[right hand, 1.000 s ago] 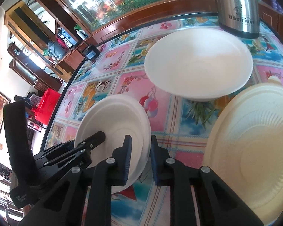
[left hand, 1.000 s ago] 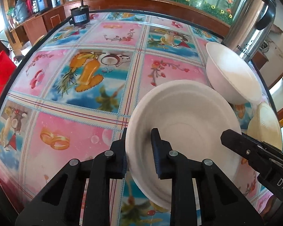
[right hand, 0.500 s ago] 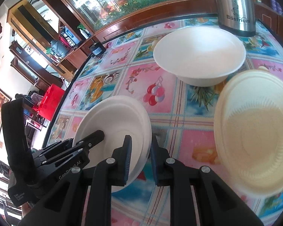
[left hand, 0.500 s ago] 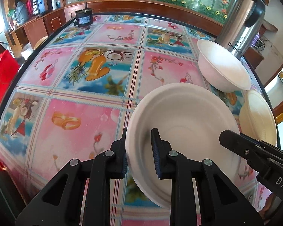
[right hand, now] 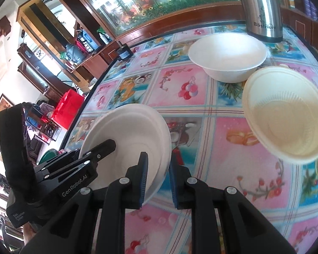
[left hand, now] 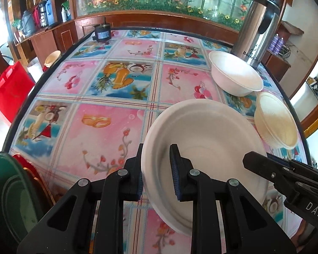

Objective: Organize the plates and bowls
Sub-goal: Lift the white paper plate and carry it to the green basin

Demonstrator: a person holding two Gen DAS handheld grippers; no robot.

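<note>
A white paper plate (left hand: 205, 137) hangs tilted above the near part of the table, held at two sides. My left gripper (left hand: 156, 154) is shut on its left rim, one pad inside and one outside. My right gripper (right hand: 158, 163) is shut on the opposite rim (right hand: 166, 148); its tip (left hand: 256, 160) shows at the lower right in the left wrist view. A deep white bowl (left hand: 235, 76) stands upright at the far right, and a cream ribbed bowl (left hand: 275, 122) sits just in front of it. Both bowls also appear in the right wrist view, white bowl (right hand: 226, 53) and cream bowl (right hand: 286, 114).
The table (left hand: 95, 84) wears a glossy pink and blue picture cloth. A tall steel thermos (left hand: 256, 27) stands behind the white bowl. A small black device (left hand: 102, 32) sits at the far edge. A green basin (left hand: 10, 201) and a red bag (left hand: 8, 89) lie beyond the left edge.
Both grippers have drawn back toward the table's near edge and risen a little, carrying the plate between them. The two bowls and the thermos now look farther away.
</note>
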